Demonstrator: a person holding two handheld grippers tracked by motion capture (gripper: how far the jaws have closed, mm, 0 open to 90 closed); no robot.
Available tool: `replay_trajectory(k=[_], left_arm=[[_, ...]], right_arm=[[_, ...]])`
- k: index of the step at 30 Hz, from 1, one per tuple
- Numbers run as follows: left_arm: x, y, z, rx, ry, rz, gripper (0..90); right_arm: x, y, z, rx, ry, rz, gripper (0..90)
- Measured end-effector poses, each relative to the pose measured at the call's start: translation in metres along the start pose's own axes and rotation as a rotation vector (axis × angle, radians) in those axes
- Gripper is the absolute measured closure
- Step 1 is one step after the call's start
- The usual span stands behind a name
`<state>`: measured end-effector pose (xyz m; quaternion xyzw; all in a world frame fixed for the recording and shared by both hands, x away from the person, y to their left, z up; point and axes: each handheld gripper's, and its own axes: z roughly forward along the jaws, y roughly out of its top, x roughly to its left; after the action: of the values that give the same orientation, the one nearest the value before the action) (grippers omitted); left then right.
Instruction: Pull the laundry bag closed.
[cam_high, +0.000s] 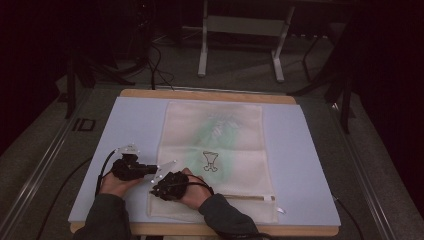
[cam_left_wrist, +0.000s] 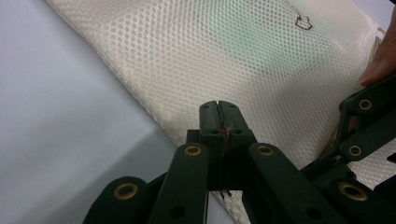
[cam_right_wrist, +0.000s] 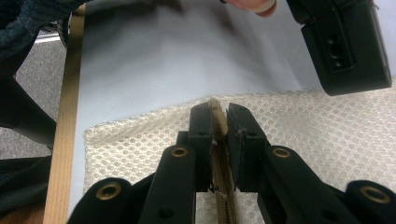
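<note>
Cream mesh bag (cam_high: 215, 150) flat on pale blue table (cam_high: 300, 165). My right gripper (cam_right_wrist: 219, 119) clamped on tan zipper strip (cam_right_wrist: 223, 186) at bag's near-left corner. My left gripper (cam_left_wrist: 219, 114) beside it, jaws together, nothing clearly held. I judge: pull zipper straight, steady.

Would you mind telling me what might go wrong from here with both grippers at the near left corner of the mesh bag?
1. The right gripper pinches only the tan zipper strip of the mesh bag; a hard pull might slip off or strain it.
2. The left gripper is shut at the bag's edge; it may snag the mesh.
3. The grippers sit close together and could collide.
</note>
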<state>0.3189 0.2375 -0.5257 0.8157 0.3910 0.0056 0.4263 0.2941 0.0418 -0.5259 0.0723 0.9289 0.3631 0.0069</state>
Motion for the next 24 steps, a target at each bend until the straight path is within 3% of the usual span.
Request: replay_trajectory(k=[11,18,24], left_arm=[[-0.0009,-0.0003,0.0026,0.022,-0.013,0.008,89.0],[-0.0013,-0.002,0.0088,0.089,-0.006,0.015,89.1],[-0.0025,-0.0031,0.0089,0.107,-0.014,0.028,89.1]], right_arm=[[0.0012,0.0024,0.0041,0.024,0.006,-0.006,81.5],[0.0016,-0.0002,0.0039,0.013,0.0,-0.008,81.6],[0.0019,-0.0009,0.0039,0.01,-0.002,-0.013,81.7]])
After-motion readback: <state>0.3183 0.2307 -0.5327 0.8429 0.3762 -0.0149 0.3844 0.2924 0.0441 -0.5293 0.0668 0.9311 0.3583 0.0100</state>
